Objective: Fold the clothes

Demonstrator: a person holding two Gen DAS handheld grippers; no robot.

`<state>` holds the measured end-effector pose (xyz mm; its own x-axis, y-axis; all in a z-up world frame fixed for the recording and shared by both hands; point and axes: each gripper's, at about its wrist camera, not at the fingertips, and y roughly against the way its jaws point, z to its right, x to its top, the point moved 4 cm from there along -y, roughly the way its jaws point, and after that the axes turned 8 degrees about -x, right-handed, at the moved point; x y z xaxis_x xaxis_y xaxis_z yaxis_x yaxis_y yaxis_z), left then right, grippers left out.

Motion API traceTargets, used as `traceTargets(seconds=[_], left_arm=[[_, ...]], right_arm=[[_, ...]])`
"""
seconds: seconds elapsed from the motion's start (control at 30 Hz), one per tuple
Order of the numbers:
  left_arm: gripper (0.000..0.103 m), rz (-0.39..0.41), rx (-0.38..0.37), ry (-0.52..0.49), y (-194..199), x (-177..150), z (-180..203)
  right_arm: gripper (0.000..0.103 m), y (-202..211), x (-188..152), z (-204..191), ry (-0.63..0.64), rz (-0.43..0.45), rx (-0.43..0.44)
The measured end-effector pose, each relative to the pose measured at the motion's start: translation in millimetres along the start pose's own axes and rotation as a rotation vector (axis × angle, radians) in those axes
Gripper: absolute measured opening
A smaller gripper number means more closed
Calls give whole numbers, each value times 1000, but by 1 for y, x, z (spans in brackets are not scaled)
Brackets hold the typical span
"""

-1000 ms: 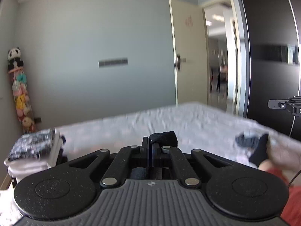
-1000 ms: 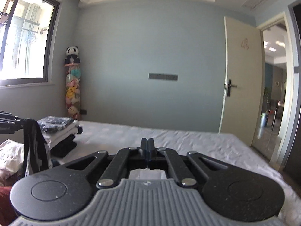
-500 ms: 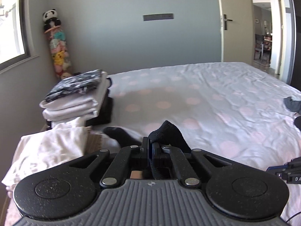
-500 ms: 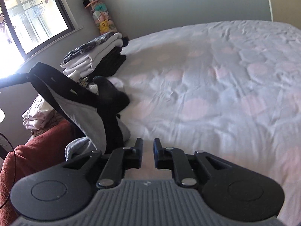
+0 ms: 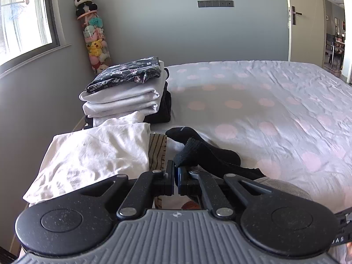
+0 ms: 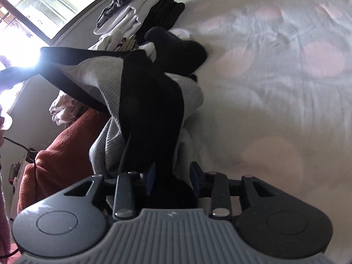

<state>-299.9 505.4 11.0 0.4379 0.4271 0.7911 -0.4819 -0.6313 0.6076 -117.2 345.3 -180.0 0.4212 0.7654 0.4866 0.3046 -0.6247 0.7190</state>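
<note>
Bed (image 5: 275, 110) — folded stack (image 5: 125, 94) behind grey-black garment (image 6: 140, 101).

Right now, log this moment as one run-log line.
left tool: shut on black-and-grey garment | right tool: open around its black panel | folded stack: at bed corner | fold: not yet begun

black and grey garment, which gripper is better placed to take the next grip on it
Right. The right gripper is open with the black and grey garment lying between its jaws, while the left gripper is already shut on the garment's black band.
</note>
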Motion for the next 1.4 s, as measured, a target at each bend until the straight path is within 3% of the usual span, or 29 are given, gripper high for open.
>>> traceTargets(seconds=[0.1, 0.13, 0.4, 0.77, 0.9, 1.03, 1.17, 1.27, 1.4], left_arm=[[3, 4, -7, 4, -1, 0, 0], [3, 9, -10, 6, 0, 1, 1], [3, 63, -73, -31, 17, 17, 31], [3, 237, -336, -210, 74, 62, 146], [3, 272, -413, -284, 83, 76, 184], [3, 157, -428, -359, 34, 67, 219], [3, -3, -462, -368, -41, 41, 241], [3, -88, -482, -363, -88, 26, 252], [5, -164, -517, -266, -140, 18, 254]], right_arm=[[10, 3, -6, -8, 54, 14, -23], [6, 9, -5, -8, 58, 35, -37], [2, 117, 14, 30, 32, 285, -250], [1, 334, 22, 72, 25, 764, -625], [1, 389, 24, 85, 4, 865, -714], [1, 381, 24, 122, -57, 787, -765], [1, 335, 17, 168, -150, 662, -798], [1, 300, 6, 203, -207, 566, -824], [1, 272, -2, 230, -218, 490, -857]])
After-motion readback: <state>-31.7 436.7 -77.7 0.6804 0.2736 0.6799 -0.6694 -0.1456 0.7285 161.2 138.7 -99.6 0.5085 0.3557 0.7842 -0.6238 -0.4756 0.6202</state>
